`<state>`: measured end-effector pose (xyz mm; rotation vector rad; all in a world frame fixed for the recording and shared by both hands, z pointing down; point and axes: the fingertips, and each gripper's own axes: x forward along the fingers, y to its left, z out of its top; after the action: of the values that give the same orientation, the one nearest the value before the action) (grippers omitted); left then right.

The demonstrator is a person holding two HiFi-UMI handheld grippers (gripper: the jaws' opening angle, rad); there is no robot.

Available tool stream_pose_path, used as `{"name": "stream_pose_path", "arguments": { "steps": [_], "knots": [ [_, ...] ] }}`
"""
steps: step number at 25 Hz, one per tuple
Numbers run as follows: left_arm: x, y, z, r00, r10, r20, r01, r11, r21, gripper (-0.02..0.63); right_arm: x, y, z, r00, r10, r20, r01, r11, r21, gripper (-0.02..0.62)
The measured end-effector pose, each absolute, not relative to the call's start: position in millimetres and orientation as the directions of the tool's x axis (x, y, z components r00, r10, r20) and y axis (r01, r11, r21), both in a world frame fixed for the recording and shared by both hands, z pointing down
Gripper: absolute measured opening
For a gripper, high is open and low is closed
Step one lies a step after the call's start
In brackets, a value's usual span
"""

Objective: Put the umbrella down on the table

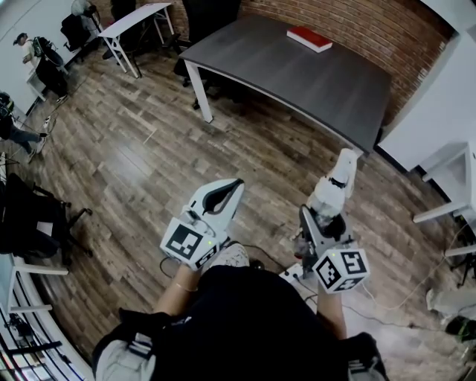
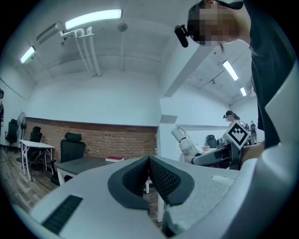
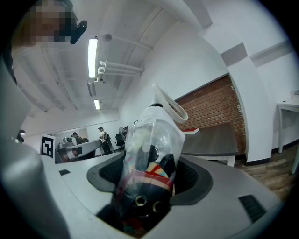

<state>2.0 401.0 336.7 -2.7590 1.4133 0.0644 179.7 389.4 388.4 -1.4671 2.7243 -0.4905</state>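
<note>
A folded umbrella [image 1: 336, 182] in a clear plastic sleeve, white at its tip and striped dark lower down, sticks out forward from my right gripper [image 1: 321, 223]. In the right gripper view the umbrella [image 3: 149, 158] fills the gap of the right gripper [image 3: 149, 179], and the dark pads press on both its sides. My left gripper [image 1: 236, 186] is beside it to the left, its pads meeting at the tip with nothing between them [image 2: 148, 161]. The dark grey table [image 1: 297, 82] stands ahead across the wooden floor, well apart from both grippers.
A red book [image 1: 309, 39] lies at the table's far end by the brick wall [image 1: 349, 22]. A white table [image 1: 137, 18] and office chairs stand at the far left. White furniture [image 1: 446, 111] is on the right, and a cable [image 1: 416, 286] runs over the floor.
</note>
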Motion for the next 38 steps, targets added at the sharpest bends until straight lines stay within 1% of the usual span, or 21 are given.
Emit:
{"name": "stream_pose_path", "arguments": {
  "steps": [4,8,16,21,30,38],
  "knots": [
    [-3,396,340,0.574,-0.818,-0.028,-0.819,-0.574,-0.003,0.002,182,387,391,-0.552,-0.821,0.145,-0.819,0.500,-0.282,0.293],
    [-2,376,336,0.592,-0.804,-0.061,-0.805,-0.593,-0.010,0.002,184,375,389,-0.531,-0.834,0.150,-0.833,0.482,-0.270,0.293],
    [-1,311,331,0.637,-0.765,-0.090,-0.769,-0.639,-0.017,0.002,184,323,387,-0.481,-0.862,0.156,-0.863,0.434,-0.259,0.293],
    [-23,269,340,0.638,-0.766,-0.074,-0.767,-0.641,0.021,0.002,169,283,389,-0.459,-0.872,0.170,-0.873,0.406,-0.271,0.293],
    [-66,193,348,0.639,-0.766,-0.070,-0.766,-0.642,0.038,0.002,131,210,386,-0.445,-0.876,0.184,-0.881,0.392,-0.263,0.293],
    [-108,148,354,0.636,-0.769,-0.053,-0.767,-0.639,0.061,0.002,98,164,386,-0.418,-0.887,0.197,-0.895,0.365,-0.256,0.293]
  ]
}}
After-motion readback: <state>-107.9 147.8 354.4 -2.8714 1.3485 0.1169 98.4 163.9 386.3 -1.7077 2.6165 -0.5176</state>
